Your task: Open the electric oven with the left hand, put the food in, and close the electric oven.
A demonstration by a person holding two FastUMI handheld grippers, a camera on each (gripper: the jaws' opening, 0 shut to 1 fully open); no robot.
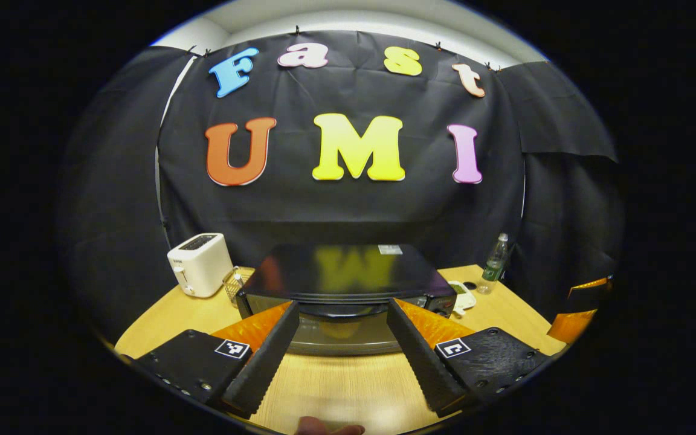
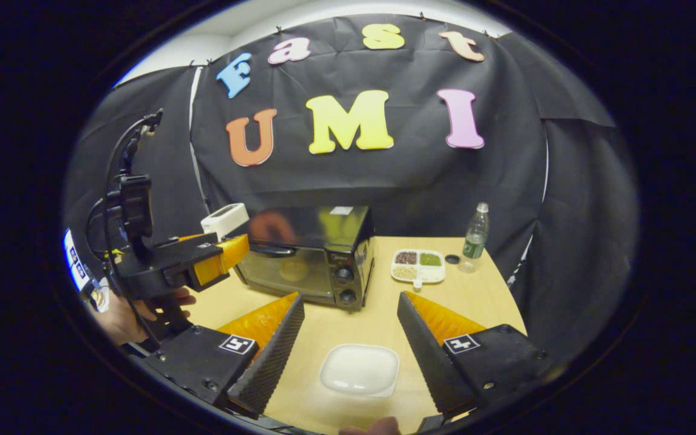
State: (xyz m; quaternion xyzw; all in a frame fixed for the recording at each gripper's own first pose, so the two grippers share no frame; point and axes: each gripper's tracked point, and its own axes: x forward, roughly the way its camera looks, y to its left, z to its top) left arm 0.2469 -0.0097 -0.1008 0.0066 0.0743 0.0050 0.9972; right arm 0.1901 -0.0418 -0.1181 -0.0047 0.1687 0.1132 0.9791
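Note:
The black electric oven stands on the wooden table, its glass door shut and the dark handle across the door's top. My left gripper is open right in front of that handle, one finger to each side, not touching it. From the right gripper view, the oven sits left of centre, and the left gripper, held by a hand, hovers at its front left. My right gripper is open above the table. A white square dish lies below it, between the fingers; I cannot make out food on it.
A white toaster stands left of the oven, with a small wire basket beside it. Right of the oven are a divided dish of grains, a plastic bottle and its cap.

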